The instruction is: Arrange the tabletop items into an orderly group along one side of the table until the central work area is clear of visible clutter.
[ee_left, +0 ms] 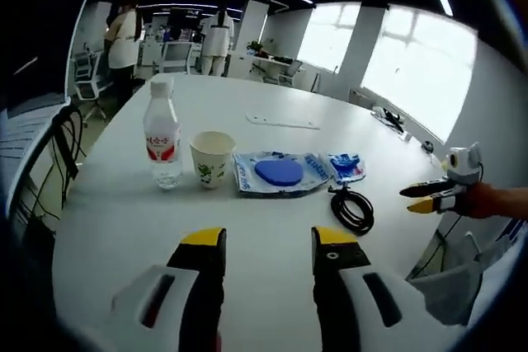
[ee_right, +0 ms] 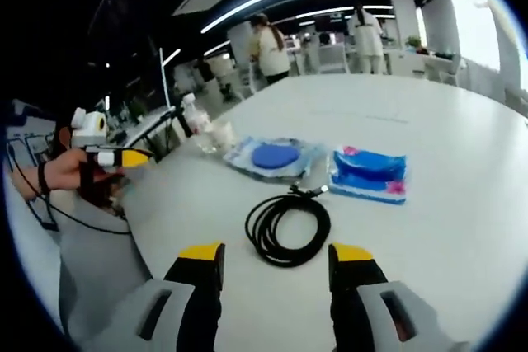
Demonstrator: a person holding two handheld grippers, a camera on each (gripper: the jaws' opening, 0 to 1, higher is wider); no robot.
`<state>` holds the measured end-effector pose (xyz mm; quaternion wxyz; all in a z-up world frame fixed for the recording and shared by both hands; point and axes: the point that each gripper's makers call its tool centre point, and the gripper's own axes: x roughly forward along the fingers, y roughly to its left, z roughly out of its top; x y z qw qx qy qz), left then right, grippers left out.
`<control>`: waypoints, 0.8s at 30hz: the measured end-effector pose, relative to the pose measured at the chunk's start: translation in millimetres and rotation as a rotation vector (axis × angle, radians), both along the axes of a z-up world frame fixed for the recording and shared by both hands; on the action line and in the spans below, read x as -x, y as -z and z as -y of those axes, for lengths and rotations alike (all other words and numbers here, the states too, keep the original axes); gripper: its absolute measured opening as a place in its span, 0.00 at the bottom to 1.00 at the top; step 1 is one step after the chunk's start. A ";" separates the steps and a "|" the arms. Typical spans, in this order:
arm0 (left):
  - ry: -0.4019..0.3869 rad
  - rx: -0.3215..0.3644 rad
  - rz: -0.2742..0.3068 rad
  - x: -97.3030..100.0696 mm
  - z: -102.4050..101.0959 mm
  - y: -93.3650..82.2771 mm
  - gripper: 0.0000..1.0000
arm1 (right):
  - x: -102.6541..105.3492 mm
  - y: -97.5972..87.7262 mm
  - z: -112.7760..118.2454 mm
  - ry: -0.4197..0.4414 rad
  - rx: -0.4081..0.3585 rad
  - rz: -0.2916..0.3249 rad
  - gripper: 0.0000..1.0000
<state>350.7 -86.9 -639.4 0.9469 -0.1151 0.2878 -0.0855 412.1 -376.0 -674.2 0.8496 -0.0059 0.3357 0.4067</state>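
Nearest the lens in the right gripper view, the right gripper (ee_right: 275,265) is seen with its yellow-tipped jaws spread wide and nothing held between them. Just ahead of the tips, a coiled black cable (ee_right: 289,228) lies flat on the white table (ee_right: 462,204), its loop sitting almost squarely in line with the gap of the jaws. A loose plug end trails from the coil toward the far side.

Beyond the cable a blue-and-pink packet (ee_right: 367,175) is noted to the right, and a clear bag holding a blue disc (ee_right: 272,157) to the left. Further off, a paper cup (ee_right: 218,133) and a water bottle (ee_right: 195,118) stand upright near the table edge.

In the left gripper view, the left gripper (ee_left: 268,241) is likewise seen with jaws spread and empty, set back over bare table. From there the bottle (ee_left: 162,133), cup (ee_left: 211,158), bag with disc (ee_left: 276,172) and packet (ee_left: 344,166) are read as a rough row, nearly touching one another, with the cable (ee_left: 353,209) lying apart, nearer the table edge than the row.

The left gripper also appears at the left of the right gripper view (ee_right: 124,157), held off the table edge; its jaw state cannot be told there.

Judgement: the cable is the stray piece. The right gripper is plainly the nearer one, and the coil lies straight ahead of its jaws. A coil has no true long axis; one strand of the loop would have to be pinched, and the coil may well unwind when dragged.
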 end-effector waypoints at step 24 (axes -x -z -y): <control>0.005 -0.018 0.038 9.0 -19.4 -16.6 0.52 | 10.4 -10.3 -16.4 -0.004 -0.031 0.002 0.56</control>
